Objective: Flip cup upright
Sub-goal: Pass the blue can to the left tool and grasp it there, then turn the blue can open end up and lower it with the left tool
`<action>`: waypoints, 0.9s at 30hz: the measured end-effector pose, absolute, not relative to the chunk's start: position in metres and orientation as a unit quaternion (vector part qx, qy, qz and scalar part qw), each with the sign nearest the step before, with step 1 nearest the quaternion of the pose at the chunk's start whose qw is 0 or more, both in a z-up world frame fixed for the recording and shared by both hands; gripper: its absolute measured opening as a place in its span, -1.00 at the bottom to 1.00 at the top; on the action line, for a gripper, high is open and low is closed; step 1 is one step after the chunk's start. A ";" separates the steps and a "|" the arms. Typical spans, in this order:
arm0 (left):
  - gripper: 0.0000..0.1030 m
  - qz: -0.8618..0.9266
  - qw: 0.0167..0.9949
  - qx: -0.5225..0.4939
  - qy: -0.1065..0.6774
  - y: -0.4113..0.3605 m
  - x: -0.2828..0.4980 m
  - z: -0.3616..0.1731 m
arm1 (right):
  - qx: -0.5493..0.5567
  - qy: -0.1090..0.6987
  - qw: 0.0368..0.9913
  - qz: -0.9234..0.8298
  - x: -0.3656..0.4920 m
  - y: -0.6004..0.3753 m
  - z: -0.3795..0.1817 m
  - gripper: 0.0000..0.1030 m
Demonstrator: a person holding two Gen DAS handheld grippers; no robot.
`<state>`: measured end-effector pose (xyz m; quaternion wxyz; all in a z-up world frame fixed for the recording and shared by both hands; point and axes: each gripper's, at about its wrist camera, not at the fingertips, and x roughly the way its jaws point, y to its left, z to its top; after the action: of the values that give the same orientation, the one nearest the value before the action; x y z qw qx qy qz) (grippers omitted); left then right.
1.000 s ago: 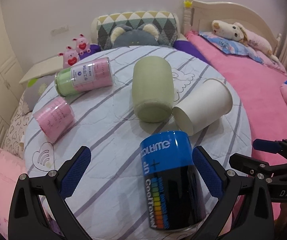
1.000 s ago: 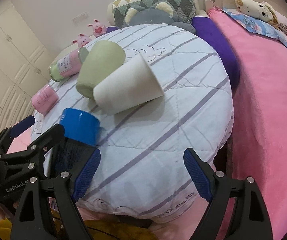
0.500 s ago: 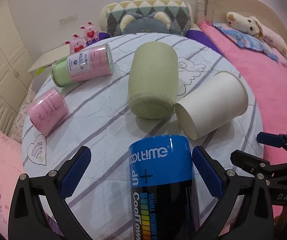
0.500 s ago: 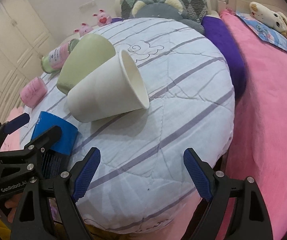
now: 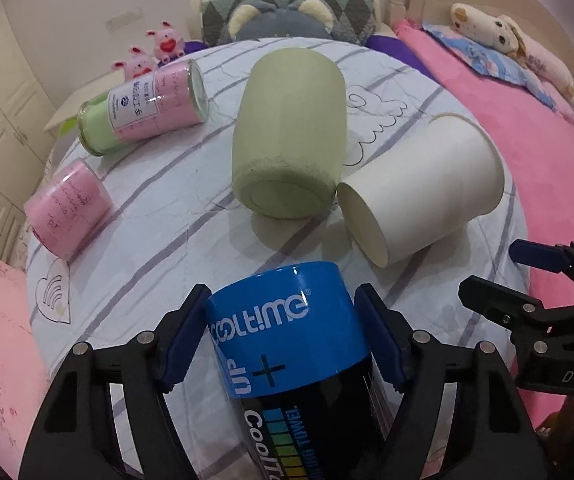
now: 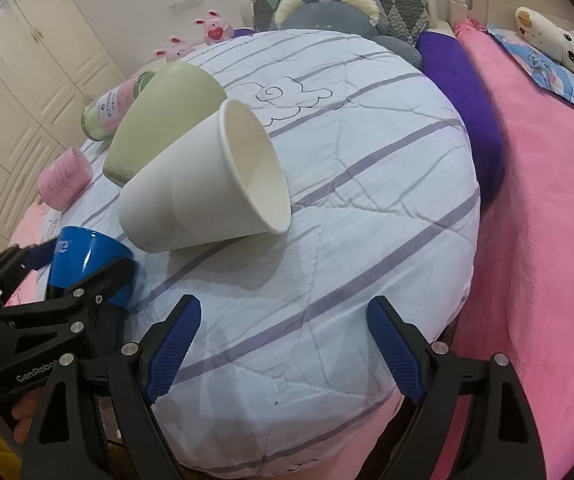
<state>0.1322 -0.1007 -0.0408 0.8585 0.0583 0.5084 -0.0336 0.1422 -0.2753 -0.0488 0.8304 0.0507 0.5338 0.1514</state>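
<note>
Blue-and-black cup (image 5: 287,344) lying at the desk's (image 6: 367,208) near edge, long axis along left tongs (image 5: 283,340) clamped on it, blue end pointing away, right tongs (image 6: 283,348) apart, holding nothing.

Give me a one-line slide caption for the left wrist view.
Left gripper closed on the blue-and-black cup, lying beside the green cup and white paper cup.

Since a second ago I have closed my left gripper (image 5: 285,340): its blue pads (image 5: 181,338), then spread wide of the blue cup (image 5: 287,320), now press both sides of it. The cup sits closer and more centred in the left wrist view. My right gripper (image 6: 285,350) has advanced towards the white paper cup (image 6: 203,196).
</note>
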 end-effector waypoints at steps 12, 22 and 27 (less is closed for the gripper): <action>0.42 -0.031 0.884 0.058 0.463 -0.094 0.126 -0.012 | 0.056 0.531 0.833 0.147 0.136 -0.279 -0.043 0.68; 0.41 -0.032 0.910 0.078 0.406 -0.095 0.117 0.014 | 0.058 0.521 0.839 0.146 0.133 -0.279 -0.035 0.68; 0.40 -0.033 0.915 0.083 0.393 -0.096 0.115 0.020 | 0.058 0.519 0.840 0.145 0.133 -0.278 -0.033 0.68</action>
<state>0.1146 -0.0961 0.0199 0.9151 0.0835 0.3932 -0.0326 0.1329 -0.2785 -0.0334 0.8401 0.0582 0.5193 0.1455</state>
